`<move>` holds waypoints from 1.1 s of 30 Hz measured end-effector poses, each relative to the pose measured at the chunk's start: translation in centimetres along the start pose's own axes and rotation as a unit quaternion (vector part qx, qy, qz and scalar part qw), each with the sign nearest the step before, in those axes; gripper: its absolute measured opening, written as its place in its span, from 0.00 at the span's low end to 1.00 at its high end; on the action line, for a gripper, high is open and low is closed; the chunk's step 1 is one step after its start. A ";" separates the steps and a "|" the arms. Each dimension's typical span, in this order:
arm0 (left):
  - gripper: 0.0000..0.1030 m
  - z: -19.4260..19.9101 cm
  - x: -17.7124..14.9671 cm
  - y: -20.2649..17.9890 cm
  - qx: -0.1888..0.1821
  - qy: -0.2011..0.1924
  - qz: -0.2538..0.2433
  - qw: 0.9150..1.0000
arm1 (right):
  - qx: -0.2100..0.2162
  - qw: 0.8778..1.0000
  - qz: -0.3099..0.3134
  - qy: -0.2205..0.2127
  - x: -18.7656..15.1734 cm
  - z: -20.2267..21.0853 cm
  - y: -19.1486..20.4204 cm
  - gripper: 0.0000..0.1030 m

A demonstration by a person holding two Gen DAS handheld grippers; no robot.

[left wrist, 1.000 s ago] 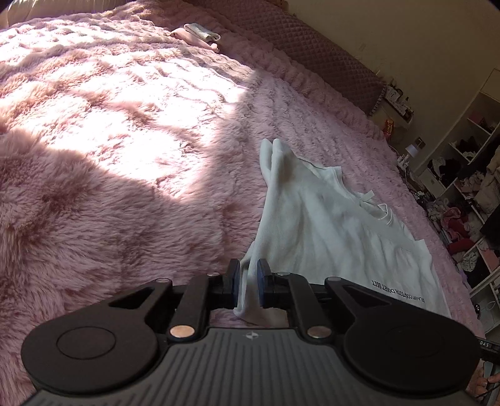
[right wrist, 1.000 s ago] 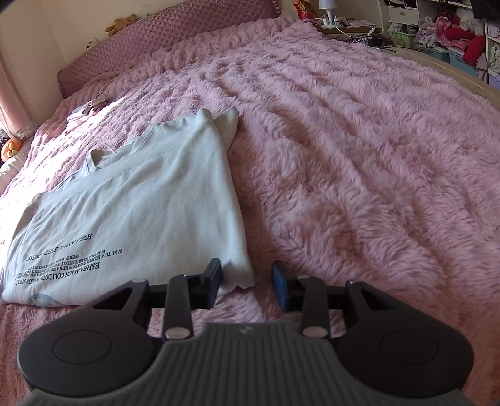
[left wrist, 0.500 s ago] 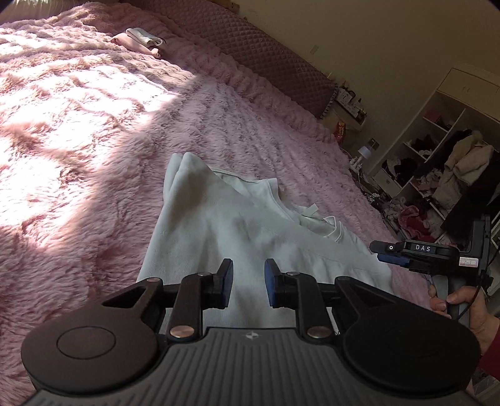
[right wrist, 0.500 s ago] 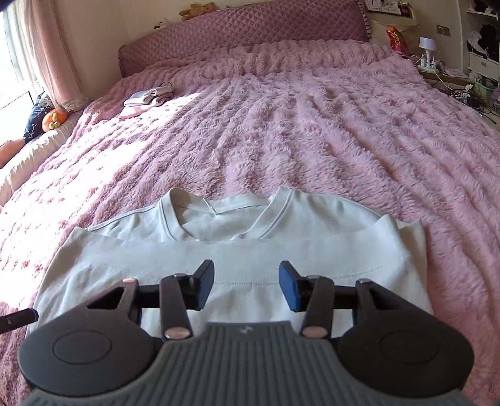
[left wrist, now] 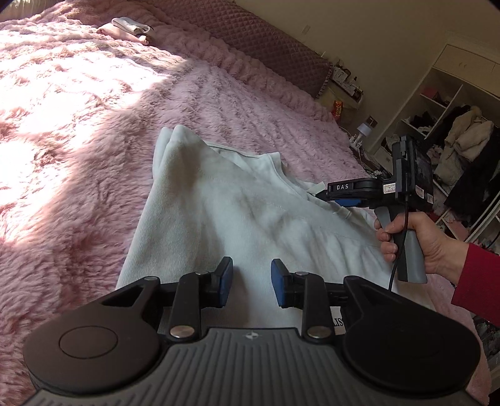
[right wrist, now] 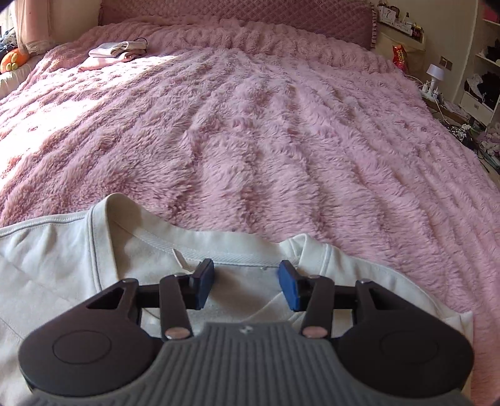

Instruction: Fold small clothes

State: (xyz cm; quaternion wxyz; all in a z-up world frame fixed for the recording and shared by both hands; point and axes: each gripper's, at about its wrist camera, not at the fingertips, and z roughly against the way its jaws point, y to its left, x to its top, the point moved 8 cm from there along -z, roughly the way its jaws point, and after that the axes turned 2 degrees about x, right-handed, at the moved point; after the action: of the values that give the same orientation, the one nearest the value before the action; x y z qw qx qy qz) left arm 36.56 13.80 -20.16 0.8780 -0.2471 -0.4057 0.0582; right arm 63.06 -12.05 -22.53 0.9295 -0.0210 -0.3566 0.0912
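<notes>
A big bed (right wrist: 281, 131) with a fluffy pink blanket (left wrist: 78, 140) fills both views. Sun lights one side of the blanket and the rest is in shade. A padded purple headboard (right wrist: 250, 15) runs along the far end.

A white shirt (left wrist: 225, 215) lies flat on the blanket, near the foot of the bed. It is partly folded, with the sides turned in. Its collar (right wrist: 200, 246) faces the headboard. Some dark print shows at its lower edge, but it is too hidden to read.

The left gripper (left wrist: 251, 282) hangs low over the lower part of the shirt and points up along it. Its two blue pads (left wrist: 225, 281) are spread apart with nothing between them, so it is let go.

The right gripper (right wrist: 246, 285) is over the collar, pointing at the headboard. Its pads (right wrist: 289, 289) are wide apart too, and it holds nothing. In the left view you can see it from the side, by the collar. A hand (left wrist: 418, 240) in a red sleeve (left wrist: 478, 281) is wrapped round its grey handle, with the wrist level and a black cord hanging down.

A small pile of folded clothes (right wrist: 115, 51) sits far off near the headboard. Open shelves (left wrist: 443, 125) full of clothes stand by the wall. A little lamp (right wrist: 436, 73) and a red snack bag (right wrist: 399, 56) are beside the bed.
</notes>
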 end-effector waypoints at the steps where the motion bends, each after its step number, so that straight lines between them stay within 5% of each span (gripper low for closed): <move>1: 0.33 0.0 0.0 0.0 0.001 0.001 -0.001 1.000 | -0.001 1.000 0.008 -0.004 -0.2 0.1 0.1 0.41; 14: 0.33 0.4 0.3 -1.3 0.018 0.011 -0.001 1.000 | 0.026 0.997 0.076 -0.010 -5.5 6.5 0.9 0.41; 21: 0.43 0.8 -0.3 -2.1 0.037 0.027 -0.023 0.999 | 0.046 0.994 0.102 0.012 -10.6 10.9 2.4 0.41; 33: 0.44 1.3 -0.3 -2.0 0.044 0.031 -0.025 0.998 | 0.089 0.986 0.138 0.036 -19.1 20.1 4.9 0.41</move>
State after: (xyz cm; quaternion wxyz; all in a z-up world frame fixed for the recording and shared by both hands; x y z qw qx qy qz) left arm 35.24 12.44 -18.67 0.9015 -0.2000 -0.3809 0.0466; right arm 35.03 -11.28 -20.65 0.9184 0.0102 -0.3074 0.2490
